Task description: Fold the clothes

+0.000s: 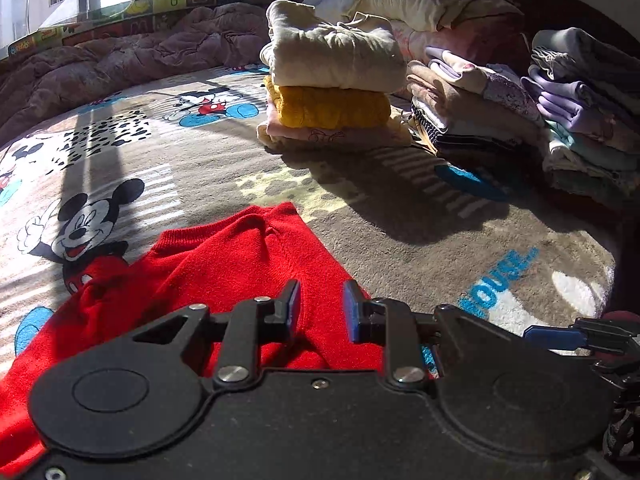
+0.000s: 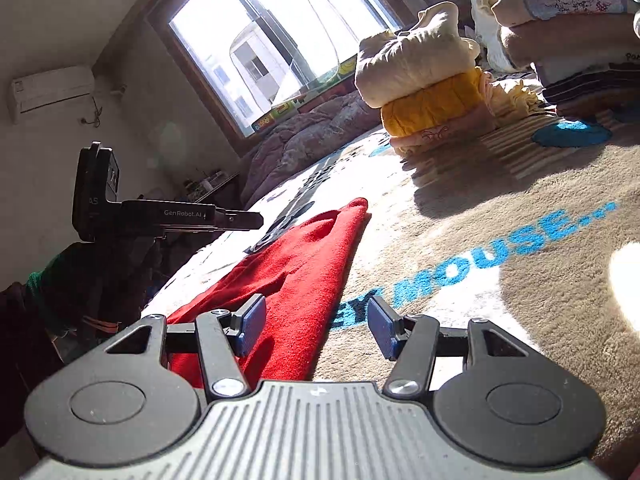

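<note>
Left gripper (image 1: 321, 307) hovers over red sweater (image 1: 224, 264), jaws slightly apart, nothing pinched. Sweater lies rumpled on cartoon blanket (image 1: 400, 232); folded stack (image 1: 332, 92) sits well beyond. Right wrist view: right gripper (image 2: 316, 326) jaws moderately open, empty, straddling the sweater's edge (image 2: 304, 256) on the blanket (image 2: 520, 208).

Open blanket (image 1: 400, 240) runs ahead and right of the red sweater (image 1: 240, 264), bare as far as the stacks. Three clothes stacks (image 1: 332, 92) wall the far side, bedding (image 1: 420, 0) heaped behind. Rumpled quilt (image 1: 120, 60) blocks the window edge.
</note>
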Demonstrator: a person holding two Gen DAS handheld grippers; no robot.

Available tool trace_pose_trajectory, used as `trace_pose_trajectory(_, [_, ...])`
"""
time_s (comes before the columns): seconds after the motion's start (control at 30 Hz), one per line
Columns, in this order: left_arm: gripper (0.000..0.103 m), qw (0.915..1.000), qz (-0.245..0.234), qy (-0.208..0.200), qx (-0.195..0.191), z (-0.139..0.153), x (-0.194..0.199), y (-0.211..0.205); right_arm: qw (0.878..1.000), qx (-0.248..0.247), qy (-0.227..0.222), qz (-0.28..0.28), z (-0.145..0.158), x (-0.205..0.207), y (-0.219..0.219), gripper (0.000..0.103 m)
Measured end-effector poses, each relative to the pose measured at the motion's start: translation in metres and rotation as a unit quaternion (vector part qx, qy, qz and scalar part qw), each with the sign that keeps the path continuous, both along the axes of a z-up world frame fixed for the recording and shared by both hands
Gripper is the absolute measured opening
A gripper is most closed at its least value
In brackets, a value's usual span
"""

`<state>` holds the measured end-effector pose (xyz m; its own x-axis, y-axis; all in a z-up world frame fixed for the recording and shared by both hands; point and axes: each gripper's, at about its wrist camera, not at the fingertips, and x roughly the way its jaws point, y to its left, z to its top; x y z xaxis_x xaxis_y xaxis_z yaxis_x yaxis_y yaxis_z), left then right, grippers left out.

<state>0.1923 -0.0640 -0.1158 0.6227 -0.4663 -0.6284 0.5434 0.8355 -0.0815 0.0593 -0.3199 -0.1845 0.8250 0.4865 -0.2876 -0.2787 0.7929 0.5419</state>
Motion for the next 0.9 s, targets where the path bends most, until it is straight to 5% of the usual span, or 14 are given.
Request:
trace_pose_trajectory(0.1, [0.021,0.9995,-0.001,0.029,-0.014,-0.028,-0.012,-0.013,0.999,-0.026,-0.002,0.036,-0.003,-0.003,0.017,0.041])
trace_pose_trajectory(0.17, [0.021,0.9978,0.021,0.057,0.024,-0.053,-0.005,-0.018,0.996,-0.059,-0.003,0.066,-0.005,-0.006,0.033,0.040])
trace_pose_trajectory(0.33, [0.022,0.9835,0.090,0.087,-0.131,-0.035,-0.013,0.023,0.992,-0.092,-0.011,0.091,0.000,-0.016,0.045,0.040])
trace_pose_trajectory(0.4, [0.023,0.9779,0.101,0.105,-0.150,-0.036,-0.014,0.030,0.992,-0.089,-0.013,0.085,0.003,-0.019,0.038,0.040])
trace_pose_trajectory(0.7, [0.023,0.9730,0.112,0.136,-0.150,-0.060,-0.012,0.023,0.997,-0.053,0.014,0.047,-0.003,-0.022,0.018,0.040])
trace_pose_trajectory(0.9, [0.023,0.9650,0.119,0.155,-0.175,-0.064,-0.014,0.032,0.989,-0.099,-0.019,0.110,0.001,-0.029,0.045,0.040])
